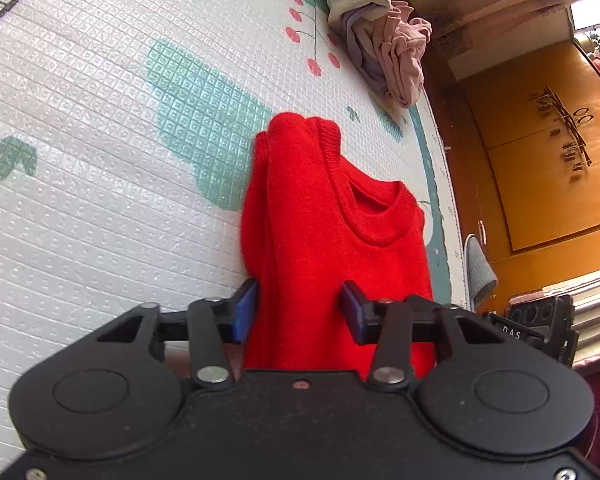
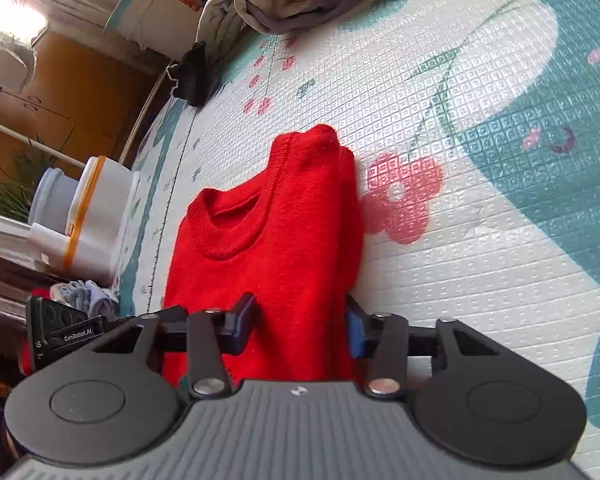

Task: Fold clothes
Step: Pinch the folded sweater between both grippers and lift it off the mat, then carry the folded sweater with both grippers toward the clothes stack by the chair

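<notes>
Both wrist cameras look down, close, sharing the red sweater (image 1: 316, 240).

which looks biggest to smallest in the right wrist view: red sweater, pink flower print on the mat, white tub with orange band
1. red sweater, clearly largest, though it lies nearest the camera
2. white tub with orange band
3. pink flower print
The tub and the flower look close in size, so their order is unsure.

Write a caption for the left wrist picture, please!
Left gripper pinching a folded red sweater on a patterned play mat.
</notes>
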`<state>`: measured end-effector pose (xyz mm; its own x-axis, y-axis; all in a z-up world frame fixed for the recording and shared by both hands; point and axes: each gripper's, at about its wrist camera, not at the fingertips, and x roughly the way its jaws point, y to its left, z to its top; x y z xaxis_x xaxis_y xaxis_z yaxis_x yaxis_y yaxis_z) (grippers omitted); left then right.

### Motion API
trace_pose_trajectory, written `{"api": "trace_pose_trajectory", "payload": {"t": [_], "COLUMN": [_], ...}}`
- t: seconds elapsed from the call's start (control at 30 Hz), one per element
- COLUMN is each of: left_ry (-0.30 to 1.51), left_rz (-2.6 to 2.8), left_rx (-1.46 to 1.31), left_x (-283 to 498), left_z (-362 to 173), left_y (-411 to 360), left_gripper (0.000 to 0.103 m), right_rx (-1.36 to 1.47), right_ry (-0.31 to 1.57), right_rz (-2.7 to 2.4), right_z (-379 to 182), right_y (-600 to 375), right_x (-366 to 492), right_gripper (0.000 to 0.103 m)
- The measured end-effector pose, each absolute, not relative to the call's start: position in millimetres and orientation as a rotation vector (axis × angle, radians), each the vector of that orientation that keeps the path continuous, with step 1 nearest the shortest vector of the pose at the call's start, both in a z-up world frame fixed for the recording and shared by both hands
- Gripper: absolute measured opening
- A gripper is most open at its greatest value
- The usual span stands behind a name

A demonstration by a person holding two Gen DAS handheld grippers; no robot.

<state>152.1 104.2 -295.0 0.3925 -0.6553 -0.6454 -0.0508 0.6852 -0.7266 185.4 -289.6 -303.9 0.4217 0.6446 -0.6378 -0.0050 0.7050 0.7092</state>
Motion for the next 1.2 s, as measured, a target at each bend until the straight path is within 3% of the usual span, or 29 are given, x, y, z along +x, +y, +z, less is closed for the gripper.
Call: {"api": "trace_pose_trajectory", "payload": {"t": [0.17,0.6,0.9,1.2], "left_ry": [1.109,0.963,0.6,0.223], "left_rz": [-0.437,-0.381,-0.255,-0.028], "left_rx": [-0.813,-1.041,-1.12,-1.137], "left_x": [139,60,20,-103], "left_z": [-296,-265,-185,-87], "left_y": [111,171,255,367], "left_gripper": [0.025,0.024,0.024,0.024], "right_rx": [0.74,0.566,0.357,0.273], "right_ry": [1.072,1.087,1.005,0.872], "right_rz": [0.447,0.66,0.925,1.272], "right_z": [-302,-233,-127,-38], "right_y": [-292,-240,-124,49], "right_x": [180,179,236,230], "right_gripper": [0.028,0.027,0.026,0.026]}}
